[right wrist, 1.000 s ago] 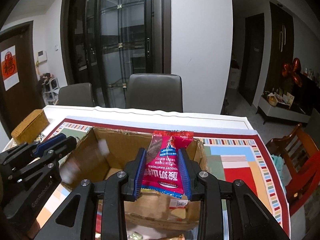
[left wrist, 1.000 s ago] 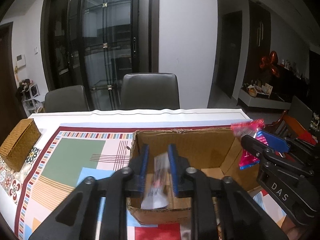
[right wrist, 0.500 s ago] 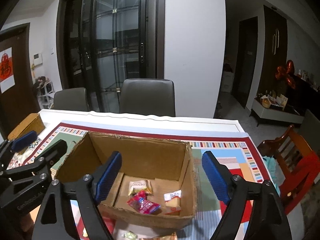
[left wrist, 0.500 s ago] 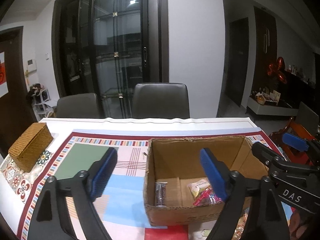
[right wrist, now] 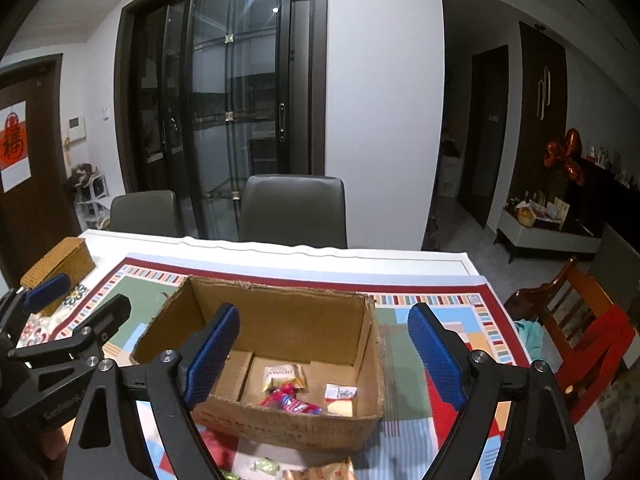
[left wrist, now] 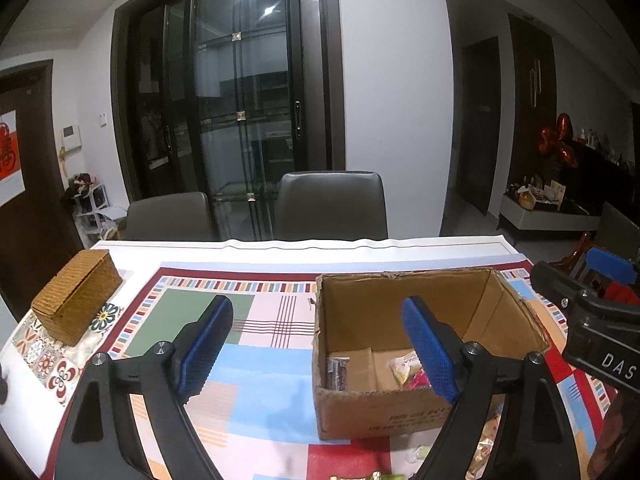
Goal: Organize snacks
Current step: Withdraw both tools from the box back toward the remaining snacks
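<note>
An open cardboard box (left wrist: 376, 408) (right wrist: 288, 424) stands on the patterned tablecloth. Inside lie a red snack packet (right wrist: 290, 400), a yellow-white packet (right wrist: 282, 376), a small white packet (right wrist: 340, 393) and a dark bar (left wrist: 338, 372). My left gripper (left wrist: 316, 348) is open and empty, held above the cloth at the box's left side. My right gripper (right wrist: 326, 356) is open and empty, above the box. Loose snacks (right wrist: 316, 472) lie on the cloth in front of the box.
A woven wicker box (left wrist: 76, 296) sits at the table's left end. Two dark chairs (left wrist: 332, 206) stand behind the table. A wooden chair with a red cushion (right wrist: 584, 328) is off the table's right side. The other gripper shows at each view's edge.
Both grippers were shut on snack packets over the box a second ago. They opened, the packets dropped into the box, and both grippers have drawn back and up slightly.
</note>
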Available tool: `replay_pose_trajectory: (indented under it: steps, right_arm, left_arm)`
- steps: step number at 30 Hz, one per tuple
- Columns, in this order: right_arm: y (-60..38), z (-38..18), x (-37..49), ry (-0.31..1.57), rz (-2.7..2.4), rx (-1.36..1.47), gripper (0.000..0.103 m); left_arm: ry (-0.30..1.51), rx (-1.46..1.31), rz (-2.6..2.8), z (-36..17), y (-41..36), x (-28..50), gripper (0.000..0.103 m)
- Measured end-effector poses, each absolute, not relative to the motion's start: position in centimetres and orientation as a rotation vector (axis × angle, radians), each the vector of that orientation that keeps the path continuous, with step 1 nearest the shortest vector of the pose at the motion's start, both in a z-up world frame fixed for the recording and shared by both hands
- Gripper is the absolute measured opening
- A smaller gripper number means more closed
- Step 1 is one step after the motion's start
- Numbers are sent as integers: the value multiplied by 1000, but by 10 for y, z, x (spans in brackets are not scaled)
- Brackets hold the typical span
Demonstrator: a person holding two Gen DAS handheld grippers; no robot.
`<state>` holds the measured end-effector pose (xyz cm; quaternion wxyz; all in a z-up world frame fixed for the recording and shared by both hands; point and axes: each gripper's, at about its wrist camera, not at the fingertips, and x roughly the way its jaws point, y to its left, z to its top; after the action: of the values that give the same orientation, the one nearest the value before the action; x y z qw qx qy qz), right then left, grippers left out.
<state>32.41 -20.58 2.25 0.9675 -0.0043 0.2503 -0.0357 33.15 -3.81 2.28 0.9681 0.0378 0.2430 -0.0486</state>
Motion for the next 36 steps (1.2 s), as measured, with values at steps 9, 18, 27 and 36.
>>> replay_pose_trajectory:
  steps: [9,18,27,36]
  right_arm:
    - [-207,30,305,480,-73,26,87]
    - [-208,29,289,473,-73,40,87]
    - [-206,22,274,482,-80,25,87]
    - [-209,9,261,507,-89,41,87]
  left_arm:
    - [470,82,-104,32,-35,313,87]
    - [481,95,-117,25,-35,298,87]
    - [478,105,-120,23,-35,284,87]
    - [495,117,-123,11,-34,269,87]
